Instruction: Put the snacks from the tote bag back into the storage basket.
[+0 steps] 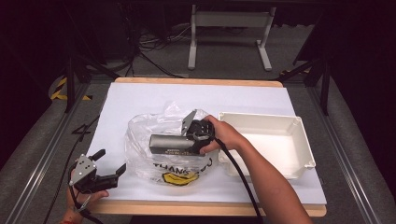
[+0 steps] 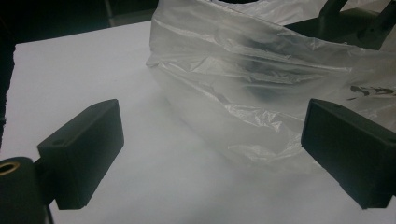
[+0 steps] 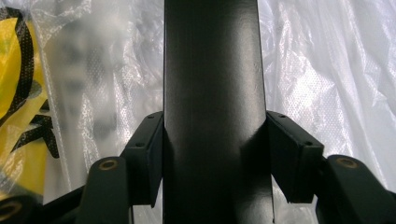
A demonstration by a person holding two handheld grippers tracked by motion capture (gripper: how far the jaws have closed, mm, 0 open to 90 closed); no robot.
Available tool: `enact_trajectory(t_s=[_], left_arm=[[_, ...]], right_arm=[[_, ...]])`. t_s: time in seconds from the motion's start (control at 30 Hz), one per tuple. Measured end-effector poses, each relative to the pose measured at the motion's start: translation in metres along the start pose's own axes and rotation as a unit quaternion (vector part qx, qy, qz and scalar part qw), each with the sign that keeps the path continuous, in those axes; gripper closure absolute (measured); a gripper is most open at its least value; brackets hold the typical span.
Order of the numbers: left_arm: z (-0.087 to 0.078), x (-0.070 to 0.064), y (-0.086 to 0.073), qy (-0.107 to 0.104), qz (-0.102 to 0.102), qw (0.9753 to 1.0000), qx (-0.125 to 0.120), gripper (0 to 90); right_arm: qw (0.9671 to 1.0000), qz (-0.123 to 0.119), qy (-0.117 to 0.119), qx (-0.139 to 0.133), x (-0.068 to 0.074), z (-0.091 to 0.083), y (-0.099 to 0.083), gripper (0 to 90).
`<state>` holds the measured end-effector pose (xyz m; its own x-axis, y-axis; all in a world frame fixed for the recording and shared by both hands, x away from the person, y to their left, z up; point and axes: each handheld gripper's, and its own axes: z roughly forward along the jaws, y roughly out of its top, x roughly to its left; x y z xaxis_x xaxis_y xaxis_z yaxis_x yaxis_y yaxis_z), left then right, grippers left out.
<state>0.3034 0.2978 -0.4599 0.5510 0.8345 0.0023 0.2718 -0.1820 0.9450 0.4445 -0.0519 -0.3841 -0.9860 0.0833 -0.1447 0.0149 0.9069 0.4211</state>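
The right gripper (image 3: pixel 215 154) is pinching a long dark rectangular bar (image 3: pixel 212 93), one jaw pressed flat against each long side. In the high view the same gripper (image 1: pixel 194 140) lies on its side and the bar (image 1: pixel 170 141) reads as a grey metal box section pointing away from the hand, resting over a crumpled clear plastic bag (image 1: pixel 154 135). The grip sits near the bar's end closest to the hand, probably so the free end can lead into or out of the bag. Whether the bar is inside the plastic or lying on top of it is hard to tell (the film is see-through and wrinkled). Behind the jaws the bag shows a yellow and black print (image 3: pixel 18 70), partly cut off, with the lettering folded under.

Behind the right hand, just beside the bag, sits an empty white plastic tray (image 1: pixel 301 140).

The left gripper (image 1: pixel 109 165) hovers near the bag's other side, jaws spread wide and holding nothing; its own view shows the bag's edge (image 2: pixel 243 93) between and beyond them, likely waiting to steady it. The bar's far end is out of frame there.
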Motion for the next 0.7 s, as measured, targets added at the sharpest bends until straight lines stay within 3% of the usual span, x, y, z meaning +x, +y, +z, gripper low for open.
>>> enact_trajectory(t_s=[0.33,0.7], left_arm=[[0.0,0.0,0.0,-0.001,-0.001,1.0,0.0,6.7],[0.0,0.0,0.0,-0.001,-0.001,1.0,0.0,6.7]], right_arm=[[0.9996,-0.025,0.009,-0.012,-0.002,-0.005,0.003,43.0],[0.9988,-0.029,0.007,-0.038,-0.002,-0.016,0.008,43.1]])
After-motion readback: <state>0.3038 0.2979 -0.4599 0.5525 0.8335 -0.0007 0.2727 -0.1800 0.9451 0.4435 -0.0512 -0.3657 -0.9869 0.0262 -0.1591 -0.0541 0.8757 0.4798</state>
